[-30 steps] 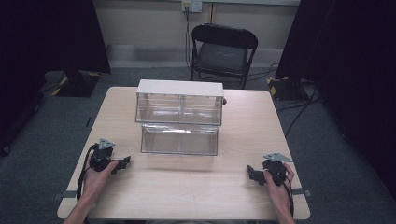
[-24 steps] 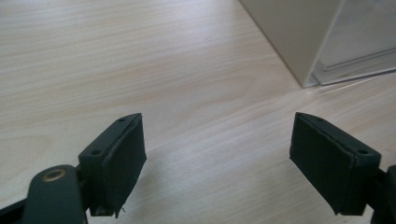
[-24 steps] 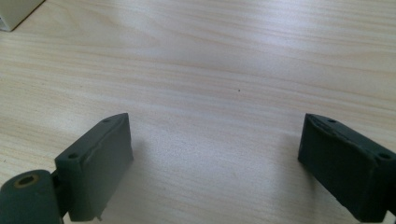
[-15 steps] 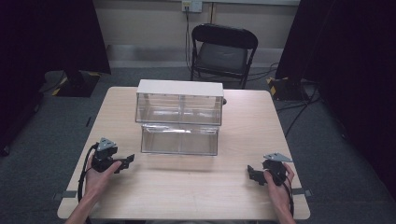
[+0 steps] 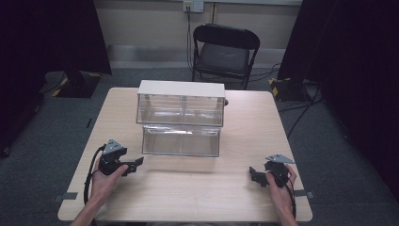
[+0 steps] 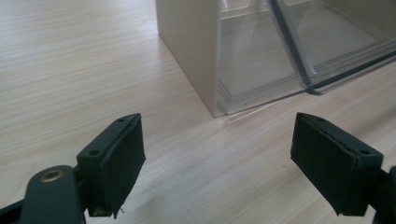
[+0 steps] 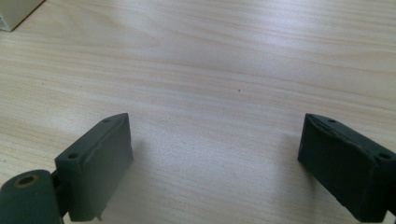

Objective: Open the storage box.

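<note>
A drawer unit [image 5: 181, 88] with a white top and clear plastic drawers stands in the middle of the wooden table [image 5: 197, 193]. Its lower clear drawer [image 5: 181, 140] is pulled out toward me; the upper drawers are in. My left gripper [image 5: 135, 163] rests open on the table just left of the pulled-out drawer and points at it. In the left gripper view the left gripper [image 6: 224, 163] has nothing between its jaws, and the unit's white side wall [image 6: 189, 46] and the clear drawer [image 6: 299, 51] lie just ahead. My right gripper [image 5: 254, 174] sits open at the front right; between the right gripper's [image 7: 215, 168] jaws is bare wood.
A black folding chair [image 5: 225, 52] stands behind the table. Dark curtains flank the room and cables run over the floor at the right. A corner of the white unit [image 7: 14, 11] lies far ahead in the right gripper view.
My left gripper has slid a little to the right, closer to the pulled-out drawer. The right gripper and the drawer unit have not moved.
</note>
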The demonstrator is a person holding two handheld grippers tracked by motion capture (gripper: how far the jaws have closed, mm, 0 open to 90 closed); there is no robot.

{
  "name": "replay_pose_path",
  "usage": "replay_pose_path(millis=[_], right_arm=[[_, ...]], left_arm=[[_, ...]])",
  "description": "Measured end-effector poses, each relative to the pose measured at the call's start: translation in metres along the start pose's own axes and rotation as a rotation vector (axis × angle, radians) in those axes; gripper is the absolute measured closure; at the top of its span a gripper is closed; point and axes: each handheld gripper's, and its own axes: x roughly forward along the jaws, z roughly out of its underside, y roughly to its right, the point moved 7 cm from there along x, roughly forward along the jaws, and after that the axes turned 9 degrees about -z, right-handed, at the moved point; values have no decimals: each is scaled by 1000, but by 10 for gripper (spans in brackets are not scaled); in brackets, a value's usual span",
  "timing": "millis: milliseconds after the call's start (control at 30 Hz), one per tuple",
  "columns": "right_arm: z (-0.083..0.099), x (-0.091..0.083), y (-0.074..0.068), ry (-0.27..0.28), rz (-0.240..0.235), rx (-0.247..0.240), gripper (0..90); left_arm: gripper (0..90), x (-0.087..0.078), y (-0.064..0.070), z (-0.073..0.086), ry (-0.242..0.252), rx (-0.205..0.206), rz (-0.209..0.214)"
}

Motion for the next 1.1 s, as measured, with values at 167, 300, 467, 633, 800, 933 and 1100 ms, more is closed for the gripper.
replay_pose_path(millis=[167,300,467,633,800,933,1100], right_arm=[[0,0,0,0,0,0,92],[0,0,0,0,0,0,92],[0,0,0,0,0,-1,92],[0,0,0,0,0,0,92],[0,0,0,0,0,-1,92],[0,0,0,0,0,-1,92],[0,0,0,1,0,-3,90]], left_arm=[[168,0,6,-2,10,6,23],[162,1,12,-3,8,29,45],[161,4,18,-6,16,44,42],[162,10,20,-6,8,41,37],[165,14,19,-9,11,34,27],[167,18,24,-13,19,33,35],[168,22,26,-13,11,51,41]])
